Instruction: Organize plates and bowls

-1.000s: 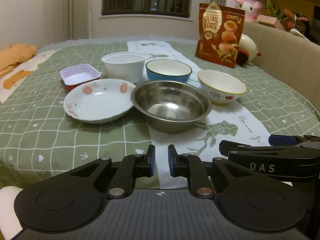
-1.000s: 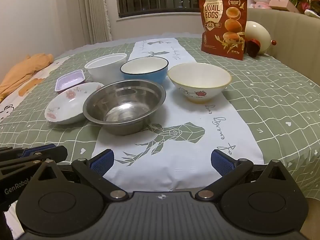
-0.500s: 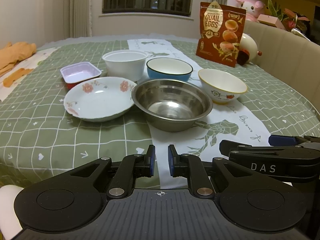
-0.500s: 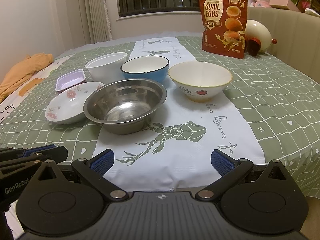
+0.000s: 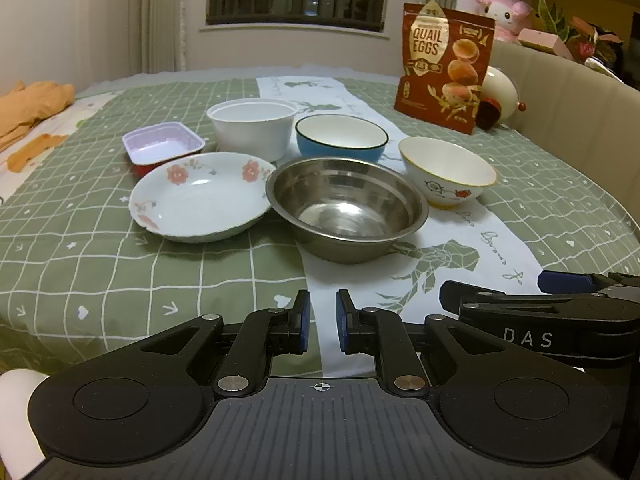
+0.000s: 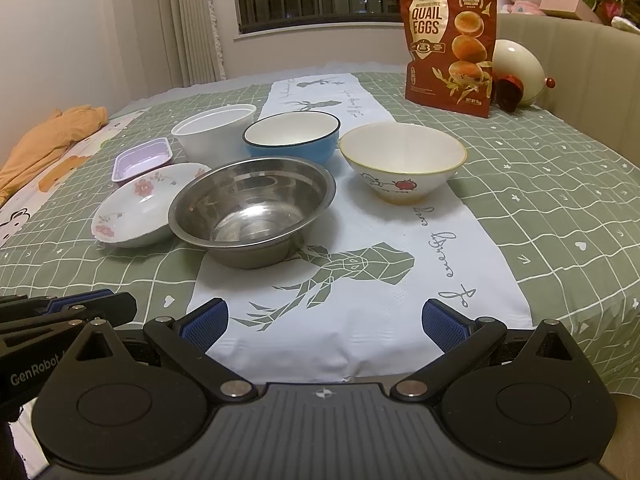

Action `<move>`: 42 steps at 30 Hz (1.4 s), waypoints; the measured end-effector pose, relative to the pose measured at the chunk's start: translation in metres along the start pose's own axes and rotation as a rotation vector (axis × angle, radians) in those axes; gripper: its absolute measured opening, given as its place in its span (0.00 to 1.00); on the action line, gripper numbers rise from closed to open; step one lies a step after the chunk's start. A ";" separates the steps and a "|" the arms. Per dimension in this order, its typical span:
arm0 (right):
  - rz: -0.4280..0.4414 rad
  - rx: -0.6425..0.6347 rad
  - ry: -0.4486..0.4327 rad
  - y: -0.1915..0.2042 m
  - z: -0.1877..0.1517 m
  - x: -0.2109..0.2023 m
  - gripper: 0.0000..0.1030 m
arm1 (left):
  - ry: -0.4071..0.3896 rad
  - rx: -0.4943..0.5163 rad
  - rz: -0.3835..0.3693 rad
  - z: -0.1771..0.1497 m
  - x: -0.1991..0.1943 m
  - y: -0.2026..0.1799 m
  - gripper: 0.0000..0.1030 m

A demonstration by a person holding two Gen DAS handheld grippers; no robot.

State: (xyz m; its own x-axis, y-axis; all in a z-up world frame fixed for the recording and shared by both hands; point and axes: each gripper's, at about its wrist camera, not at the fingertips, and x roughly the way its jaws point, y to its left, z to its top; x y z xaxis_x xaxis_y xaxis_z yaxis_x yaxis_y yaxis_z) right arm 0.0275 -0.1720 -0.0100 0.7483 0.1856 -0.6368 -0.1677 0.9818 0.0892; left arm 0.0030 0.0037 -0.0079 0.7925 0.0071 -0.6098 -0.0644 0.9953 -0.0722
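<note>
A steel bowl [image 5: 347, 208] [image 6: 253, 210] sits mid-table. Left of it is a floral plate [image 5: 202, 196] [image 6: 138, 204]. Behind are a small pink tray [image 5: 163, 146] [image 6: 142, 159], a white tub [image 5: 252, 126] [image 6: 214, 132] and a blue bowl [image 5: 341, 138] [image 6: 291, 136]. A cream bowl with a yellow rim [image 5: 447, 172] [image 6: 402, 162] stands to the right. My left gripper [image 5: 319, 322] is nearly shut and empty near the front edge. My right gripper [image 6: 324, 320] is open and empty beside it, also seen in the left wrist view [image 5: 560, 292].
A red quail-egg bag [image 5: 444, 66] [image 6: 450, 40] stands at the back right beside a round cream ornament [image 6: 518, 72]. An orange cloth [image 5: 32, 106] lies at far left. A beige sofa back [image 5: 568, 96] borders the right. The tablecloth [image 5: 100, 280] is green with a white runner.
Both grippers have edged slightly forward toward the dishes. Jaws are unchanged and no dish has moved.
</note>
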 end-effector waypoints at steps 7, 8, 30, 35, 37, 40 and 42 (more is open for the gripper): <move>-0.001 0.001 0.001 0.000 0.000 0.000 1.00 | 0.000 0.001 -0.003 0.002 -0.001 0.001 0.16; -0.001 0.001 0.000 0.000 0.000 0.000 1.00 | 0.000 0.000 -0.003 0.002 -0.001 0.001 0.16; -0.003 0.002 0.002 0.003 0.000 0.001 1.00 | 0.001 0.001 -0.003 0.003 -0.001 0.001 0.16; -0.003 0.003 0.001 0.002 0.000 0.001 1.00 | 0.000 0.000 -0.003 0.003 -0.001 0.001 0.16; -0.003 0.004 0.001 0.003 0.000 0.001 1.00 | 0.002 -0.001 -0.002 0.003 -0.001 0.002 0.16; -0.003 0.004 0.001 0.004 0.000 0.001 1.00 | 0.004 -0.003 -0.002 0.003 -0.001 0.003 0.16; -0.003 0.006 0.001 0.006 0.000 0.001 1.00 | 0.004 -0.003 -0.002 0.003 -0.001 0.003 0.16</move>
State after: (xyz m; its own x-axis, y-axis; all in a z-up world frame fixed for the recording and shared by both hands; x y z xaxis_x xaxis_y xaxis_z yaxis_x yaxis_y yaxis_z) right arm 0.0272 -0.1663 -0.0100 0.7479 0.1826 -0.6382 -0.1616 0.9826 0.0918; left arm 0.0035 0.0067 -0.0055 0.7905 0.0049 -0.6125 -0.0648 0.9950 -0.0757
